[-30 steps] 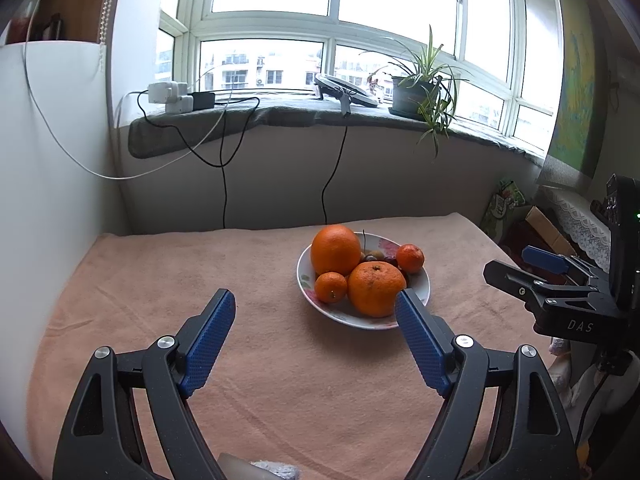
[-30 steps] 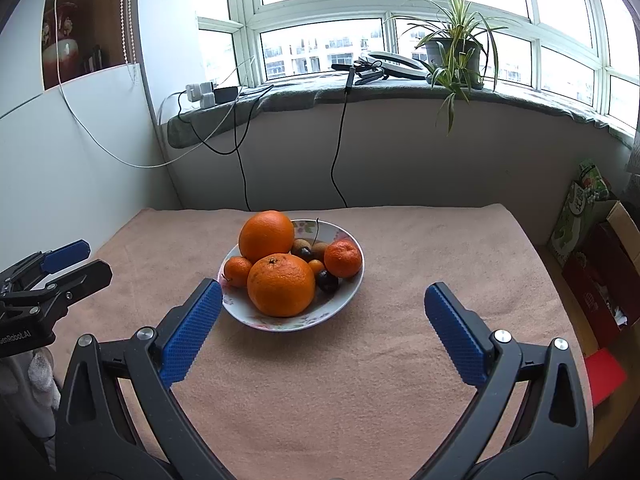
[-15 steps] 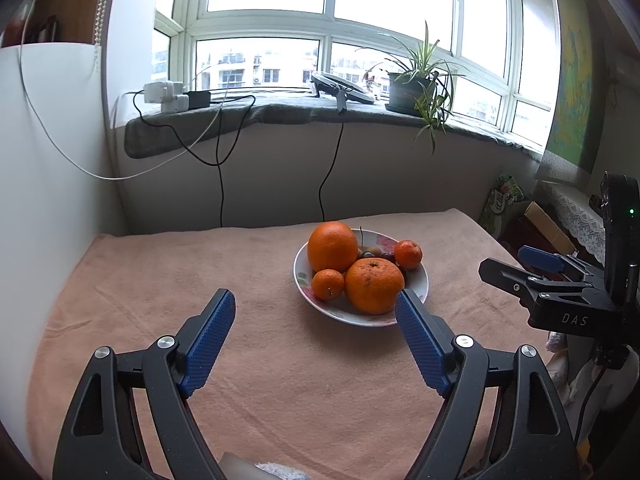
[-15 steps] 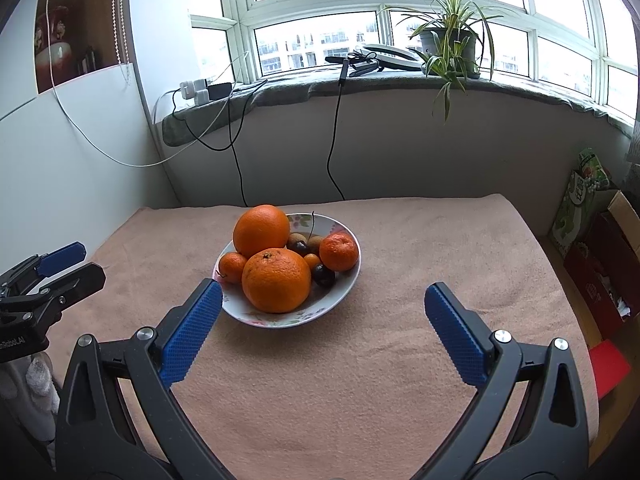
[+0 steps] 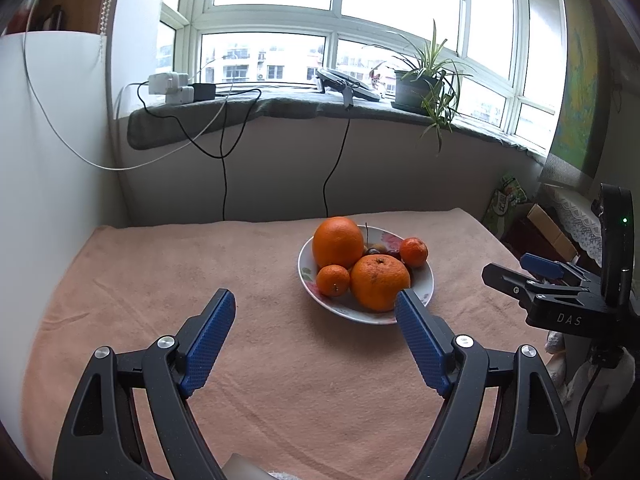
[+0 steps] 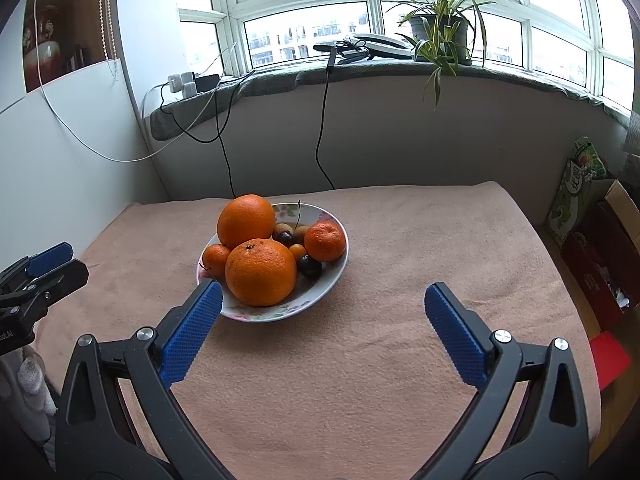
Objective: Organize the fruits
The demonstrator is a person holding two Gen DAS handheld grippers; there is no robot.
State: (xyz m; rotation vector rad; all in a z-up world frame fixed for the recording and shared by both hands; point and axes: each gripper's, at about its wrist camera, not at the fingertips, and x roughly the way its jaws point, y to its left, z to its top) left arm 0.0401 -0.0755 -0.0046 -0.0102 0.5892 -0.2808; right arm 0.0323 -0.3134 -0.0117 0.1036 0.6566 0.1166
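1. Left wrist view: your left gripper (image 5: 315,312) hangs over the pink cloth (image 5: 160,280) covering the table (image 5: 472,220), its blue fingers (image 5: 206,344) spread wide with nothing between them.
2. Your right gripper (image 6: 323,308) is spread just as wide and carries nothing; its left pad (image 6: 188,340) sits just in front of the bowl's near rim.
3. You have the bowl (image 6: 332,276) toward the back edge of the table, roughly midway between the left and right edges, with bare cloth all around it.
4. In the bowl, one big orange (image 6: 260,272) sits at the near side and a second big orange (image 6: 246,226) behind it, the two touching.
5. A small mandarin (image 6: 215,259) rests at the left rim and another mandarin (image 6: 325,241) at the right rim.
6. Dark cherries (image 6: 310,266) and some small brownish fruits lie between the oranges and the right mandarin.
7. On the window sill (image 6: 500,70) behind the table you can see a potted plant (image 6: 440,32), chargers (image 6: 182,82) and hanging cables.
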